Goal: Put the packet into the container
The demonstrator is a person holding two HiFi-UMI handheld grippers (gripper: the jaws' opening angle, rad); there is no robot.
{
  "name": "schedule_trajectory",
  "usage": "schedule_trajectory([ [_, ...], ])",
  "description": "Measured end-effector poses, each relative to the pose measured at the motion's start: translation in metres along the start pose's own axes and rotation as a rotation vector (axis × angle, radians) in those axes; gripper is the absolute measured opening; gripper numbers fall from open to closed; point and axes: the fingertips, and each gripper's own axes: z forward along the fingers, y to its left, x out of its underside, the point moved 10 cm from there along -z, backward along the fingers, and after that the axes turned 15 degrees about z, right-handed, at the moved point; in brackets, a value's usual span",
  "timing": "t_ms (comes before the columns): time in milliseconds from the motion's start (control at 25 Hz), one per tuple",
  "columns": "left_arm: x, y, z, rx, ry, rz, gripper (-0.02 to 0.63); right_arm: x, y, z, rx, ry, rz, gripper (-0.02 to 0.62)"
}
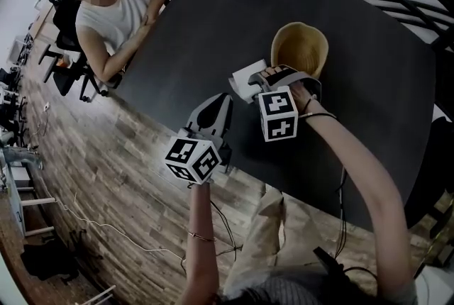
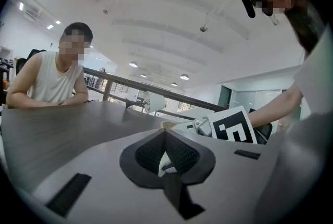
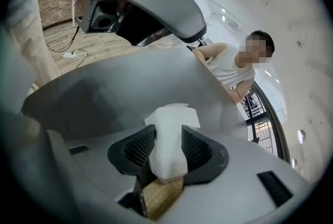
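Observation:
A tan woven container [image 1: 301, 48] stands on the dark table [image 1: 213, 20]. Just left of its near rim lies a white packet [image 1: 245, 78]. My right gripper [image 1: 251, 88] reaches over it from the container's side. In the right gripper view the packet [image 3: 169, 137] sits between the black pads [image 3: 139, 149], the jaws stand wide, and a strip of the container [image 3: 161, 198] shows under them. My right gripper [image 3: 169, 132] looks open around the packet. My left gripper [image 1: 224, 101] hovers near the table's front edge, shut and empty, its tips [image 2: 165, 133] meeting.
A person in a white sleeveless top [image 1: 113, 6] sits with arms on the table's far left edge. The table's front edge [image 1: 213, 154] runs under the left gripper, with wooden floor [image 1: 106, 176] and cables [image 1: 106, 229] beyond it.

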Motion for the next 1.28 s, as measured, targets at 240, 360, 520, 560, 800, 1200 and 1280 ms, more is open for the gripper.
schedule_trajectory([
  [240,-0.001,-0.001,-0.004,0.003,0.004,0.003,0.008,-0.005,0.005,0.009,0.04,0.04,-0.065,0.144],
  [360,0.001,0.0,-0.006,0.001,0.005,0.005,0.008,-0.006,0.009,0.011,0.062,0.047,-0.088,0.121],
  [520,0.001,-0.001,-0.006,-0.004,0.006,0.005,0.008,-0.005,0.012,0.009,0.086,0.037,-0.11,0.094],
  [560,0.002,-0.002,-0.006,-0.005,0.005,0.005,0.008,-0.004,0.013,0.008,0.089,0.033,-0.112,0.091],
  [800,-0.001,-0.003,-0.01,-0.011,-0.001,0.01,0.008,-0.01,0.015,-0.006,0.126,-0.042,-0.108,0.086],
  [1200,-0.029,-0.009,-0.012,0.005,-0.068,0.03,0.008,-0.006,-0.014,-0.083,0.209,-0.237,0.023,0.087],
  [1280,-0.036,-0.014,-0.008,0.016,-0.088,0.025,0.008,0.003,-0.021,-0.098,0.214,-0.235,0.024,0.087],
])
